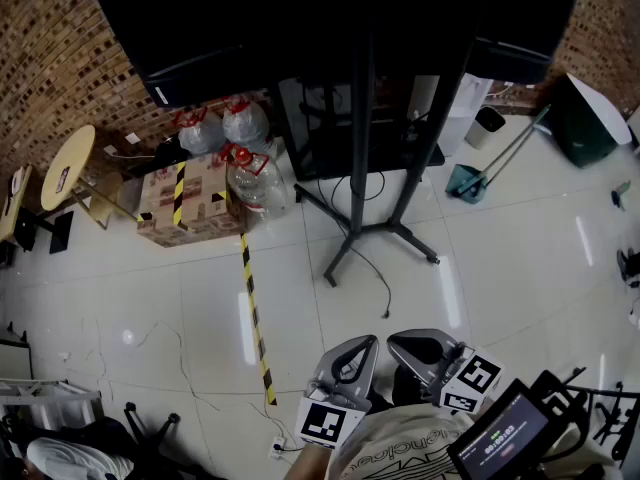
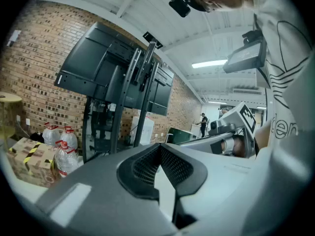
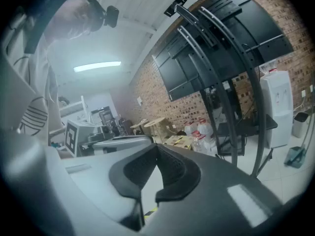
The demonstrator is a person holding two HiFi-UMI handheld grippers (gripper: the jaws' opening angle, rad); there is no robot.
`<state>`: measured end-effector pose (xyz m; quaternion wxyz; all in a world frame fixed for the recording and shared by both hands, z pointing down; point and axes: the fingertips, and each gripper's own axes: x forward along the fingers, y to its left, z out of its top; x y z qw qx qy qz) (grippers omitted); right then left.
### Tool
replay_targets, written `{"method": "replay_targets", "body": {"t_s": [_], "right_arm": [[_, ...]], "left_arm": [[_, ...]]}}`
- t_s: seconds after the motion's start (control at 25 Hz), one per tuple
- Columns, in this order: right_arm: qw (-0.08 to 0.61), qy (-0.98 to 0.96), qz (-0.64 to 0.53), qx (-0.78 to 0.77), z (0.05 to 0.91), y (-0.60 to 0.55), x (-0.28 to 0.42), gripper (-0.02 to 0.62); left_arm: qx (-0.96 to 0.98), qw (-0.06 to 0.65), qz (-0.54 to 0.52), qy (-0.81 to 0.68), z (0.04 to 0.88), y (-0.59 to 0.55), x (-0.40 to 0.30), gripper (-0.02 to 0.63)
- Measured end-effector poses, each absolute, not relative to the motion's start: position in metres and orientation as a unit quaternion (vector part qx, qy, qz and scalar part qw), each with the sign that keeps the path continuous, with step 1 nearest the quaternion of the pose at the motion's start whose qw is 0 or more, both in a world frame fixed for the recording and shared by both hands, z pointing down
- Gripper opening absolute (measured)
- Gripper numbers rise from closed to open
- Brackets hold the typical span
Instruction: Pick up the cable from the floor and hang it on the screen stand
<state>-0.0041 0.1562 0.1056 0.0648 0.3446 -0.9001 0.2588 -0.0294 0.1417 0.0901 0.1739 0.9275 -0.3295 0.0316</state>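
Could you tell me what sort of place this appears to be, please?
Probably an office or lab workspace, not a home: a large screen stand on a white tiled floor, a brick wall, a water dispenser and big water bottles.

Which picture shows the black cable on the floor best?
The head view: it looks down on the floor, so the cable shows clearly, curling away from the stand. Neither gripper view shows it; each looks across the room, with little floor in sight.
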Motion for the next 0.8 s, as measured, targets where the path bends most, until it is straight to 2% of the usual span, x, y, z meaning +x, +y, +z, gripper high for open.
{"method": "replay_targets", "body": {"t_s": [0.16, 0.32, 0.44, 0.56, 0.8], "right_arm": [[0.074, -0.911, 0.240, 0.327, 0.147, 0.120, -0.019, 0.003], [0.092, -0.899, 0.284, 0.321, 0.200, 0.108, -0.011, 0.005], [0.097, -0.883, 0.334, 0.316, 0.250, 0.104, 0.001, 0.005], [0.108, -0.866, 0.370, 0.319, 0.318, 0.095, 0.017, 0.040], [0.149, -0.808, 0.444, 0.358, 0.483, 0.083, 0.058, 0.103]], "left_arm": [[0.936, 0.140, 0.058, -0.319, 0.140, 0.102, -0.041, 0.020], [0.940, 0.104, 0.085, -0.315, 0.178, 0.079, -0.039, 0.020], [0.935, 0.110, 0.103, -0.323, 0.219, 0.072, -0.029, 0.020], [0.926, 0.123, 0.113, -0.338, 0.279, 0.065, -0.011, 0.020], [0.883, 0.193, 0.161, -0.398, 0.443, 0.064, 0.017, 0.020]]}}
